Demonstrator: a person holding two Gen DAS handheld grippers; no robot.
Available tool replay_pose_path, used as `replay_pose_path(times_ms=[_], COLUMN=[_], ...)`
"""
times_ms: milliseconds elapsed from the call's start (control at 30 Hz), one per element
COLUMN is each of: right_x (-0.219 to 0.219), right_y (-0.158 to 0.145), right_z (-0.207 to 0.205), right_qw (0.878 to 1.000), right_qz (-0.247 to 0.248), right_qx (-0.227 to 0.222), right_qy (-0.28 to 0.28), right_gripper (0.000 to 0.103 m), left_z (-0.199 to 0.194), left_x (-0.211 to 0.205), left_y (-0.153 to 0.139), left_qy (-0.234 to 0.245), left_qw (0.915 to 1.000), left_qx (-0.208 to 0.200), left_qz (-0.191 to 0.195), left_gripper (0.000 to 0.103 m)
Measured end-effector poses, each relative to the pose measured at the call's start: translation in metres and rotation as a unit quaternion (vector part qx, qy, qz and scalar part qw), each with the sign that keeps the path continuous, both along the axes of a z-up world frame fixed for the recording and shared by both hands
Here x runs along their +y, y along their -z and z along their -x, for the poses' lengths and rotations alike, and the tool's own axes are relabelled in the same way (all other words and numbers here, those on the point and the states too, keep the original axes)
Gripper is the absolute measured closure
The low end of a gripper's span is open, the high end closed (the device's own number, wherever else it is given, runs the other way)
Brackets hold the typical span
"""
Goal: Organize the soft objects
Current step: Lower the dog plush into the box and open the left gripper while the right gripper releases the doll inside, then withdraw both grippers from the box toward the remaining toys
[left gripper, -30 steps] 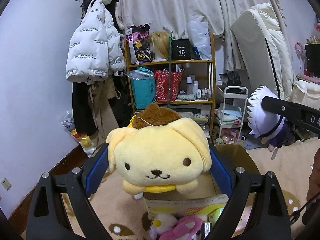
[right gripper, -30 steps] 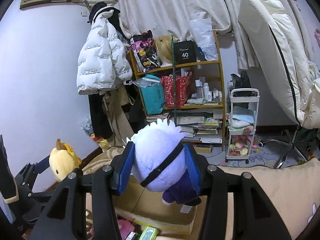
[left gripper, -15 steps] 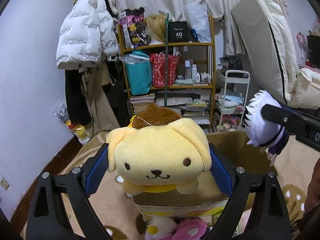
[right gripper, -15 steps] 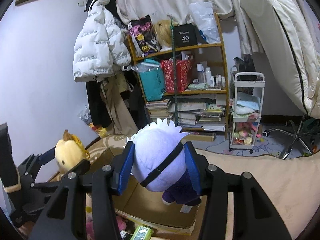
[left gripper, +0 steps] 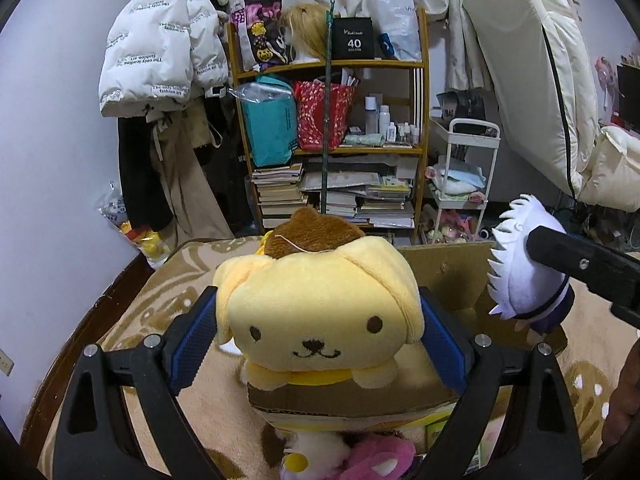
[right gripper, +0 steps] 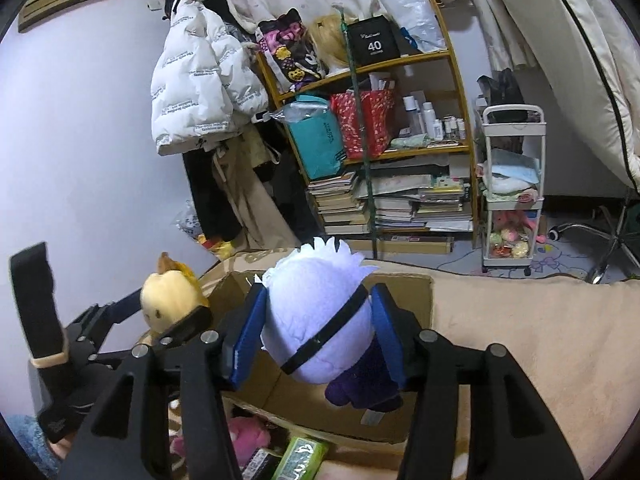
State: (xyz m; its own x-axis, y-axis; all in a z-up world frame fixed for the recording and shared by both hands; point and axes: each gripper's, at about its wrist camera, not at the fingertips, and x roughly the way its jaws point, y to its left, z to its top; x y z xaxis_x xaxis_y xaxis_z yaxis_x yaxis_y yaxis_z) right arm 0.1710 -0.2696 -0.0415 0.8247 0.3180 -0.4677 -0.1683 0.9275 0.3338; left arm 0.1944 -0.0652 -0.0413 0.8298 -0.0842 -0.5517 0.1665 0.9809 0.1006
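Left gripper clamps the yellow dog plush above the cardboard box rim. Right gripper, jaws just easing wider, holds the white-haired doll at the dog's 3 o'clock.

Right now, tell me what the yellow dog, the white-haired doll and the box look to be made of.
Yellow dog: short-pile plush, matte and fuzzy, with stitched mouth and a loose thread on its brown cap. White-haired doll: fleecy plush, felt-like cut spikes of hair, dark fabric band. Box: brown corrugated cardboard, dull, flap edges creased and worn.
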Motion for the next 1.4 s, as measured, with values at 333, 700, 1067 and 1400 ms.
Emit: replay_pose_path(times_ms=[333,700,1067,1400], right_x=[-0.003,-0.011,0.009,0.009], right_y=[0.012,0.005,-0.013,-0.022], right_z=[-0.005,0.006,0.043,0.078], right_qw=[0.999,0.999,1.000,0.999], right_qz=[-0.021,-0.037,0.008,0.023], right_qx=[0.029,0.029,0.014,0.018], right_qy=[-0.004,0.015,0.010,0.025], right_gripper=[0.043,0.026,0.000,0.000], left_z=[0.001,0.013,0.053,0.089], left_x=[0.003,0.017,0.031,0.045], left_y=[0.010,0.001,-0.013,-0.013], left_qy=[-0.004,-0.019,-0.021,-0.030], left_qw=[0.9995,0.9992,0.9984,0.9976], left_qx=[0.028,0.028,0.050,0.060], left_qz=[-0.017,-0.020,-0.013,-0.018], left_gripper=[0.005,0.003,0.002,0.002])
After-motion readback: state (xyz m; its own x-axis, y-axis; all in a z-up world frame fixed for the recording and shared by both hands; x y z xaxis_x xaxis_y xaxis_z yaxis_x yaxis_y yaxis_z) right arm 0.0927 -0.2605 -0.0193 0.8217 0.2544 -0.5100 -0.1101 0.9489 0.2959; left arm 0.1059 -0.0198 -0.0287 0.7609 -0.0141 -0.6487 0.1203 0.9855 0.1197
